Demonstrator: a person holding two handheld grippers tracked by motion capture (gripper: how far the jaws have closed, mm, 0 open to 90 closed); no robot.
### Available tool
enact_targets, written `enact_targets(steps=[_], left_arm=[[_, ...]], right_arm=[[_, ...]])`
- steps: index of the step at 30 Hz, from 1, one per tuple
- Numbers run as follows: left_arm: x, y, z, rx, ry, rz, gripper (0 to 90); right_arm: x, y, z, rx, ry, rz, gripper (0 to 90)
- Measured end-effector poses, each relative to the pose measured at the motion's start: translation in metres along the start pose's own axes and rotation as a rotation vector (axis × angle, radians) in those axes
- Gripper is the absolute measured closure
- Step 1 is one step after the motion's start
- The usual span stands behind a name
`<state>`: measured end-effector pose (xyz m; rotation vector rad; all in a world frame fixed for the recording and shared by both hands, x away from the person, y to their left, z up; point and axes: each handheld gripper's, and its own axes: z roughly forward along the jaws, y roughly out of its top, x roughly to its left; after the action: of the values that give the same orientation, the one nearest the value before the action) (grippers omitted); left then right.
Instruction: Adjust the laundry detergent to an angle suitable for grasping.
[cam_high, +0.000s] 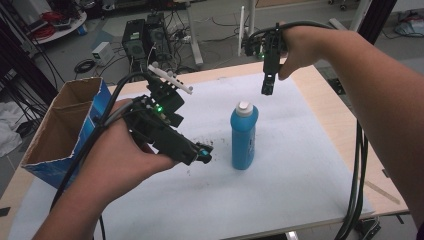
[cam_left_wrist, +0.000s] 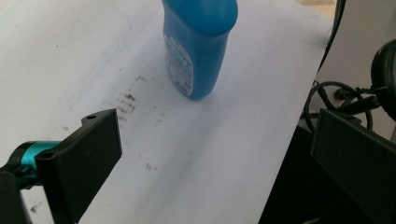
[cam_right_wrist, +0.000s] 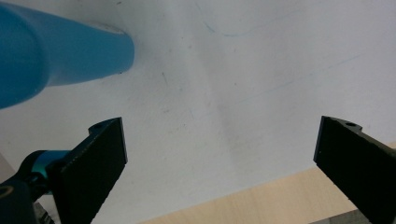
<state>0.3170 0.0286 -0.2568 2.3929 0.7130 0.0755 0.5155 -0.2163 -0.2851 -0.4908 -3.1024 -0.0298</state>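
Bottle (cam_high: 244, 136) stands between both open jaws, untouched.

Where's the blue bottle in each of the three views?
High view: blue bottle upright at the centre of the white mat.
Left gripper view: top centre, beyond the open jaws.
Right gripper view: upper left, seen from above.
Shared landmark: the white mat under it.

Blue bottle (cam_high: 244, 136) upright on white sheet (cam_high: 300, 165); left tool (cam_high: 202, 152) near, right tool (cam_high: 267, 87) above.
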Motion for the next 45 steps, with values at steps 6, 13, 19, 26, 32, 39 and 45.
enact_targets(steps=[6, 13, 19, 26, 32, 39, 45], left_arm=[[-0.006, 0.004, 0.012, -0.055, 0.009, -0.031, 1.7], [-0.009, 0.006, 0.025, -0.111, 0.010, -0.066, 1.7], [-0.012, 0.013, 0.037, -0.120, 0.027, -0.076, 1.8], [-0.012, 0.023, 0.061, -0.127, 0.036, -0.116, 1.7], [-0.008, 0.029, 0.074, -0.142, 0.045, -0.136, 1.7], [-0.010, 0.037, 0.091, -0.121, 0.069, -0.123, 1.7], [-0.012, 0.045, 0.102, -0.129, 0.078, -0.124, 1.7]], right_arm=[[0.002, -0.013, 0.002, 0.000, 0.002, 0.014, 1.8], [0.003, -0.024, 0.003, 0.004, 0.001, 0.023, 1.8], [0.003, -0.030, 0.006, 0.005, 0.004, 0.033, 1.8], [0.004, -0.031, 0.007, 0.005, 0.004, 0.030, 1.8], [0.005, -0.029, 0.008, 0.004, 0.004, 0.026, 1.8], [0.005, -0.028, 0.008, 0.004, 0.003, 0.028, 1.9], [0.004, -0.028, 0.009, 0.003, -0.001, 0.021, 1.9]])
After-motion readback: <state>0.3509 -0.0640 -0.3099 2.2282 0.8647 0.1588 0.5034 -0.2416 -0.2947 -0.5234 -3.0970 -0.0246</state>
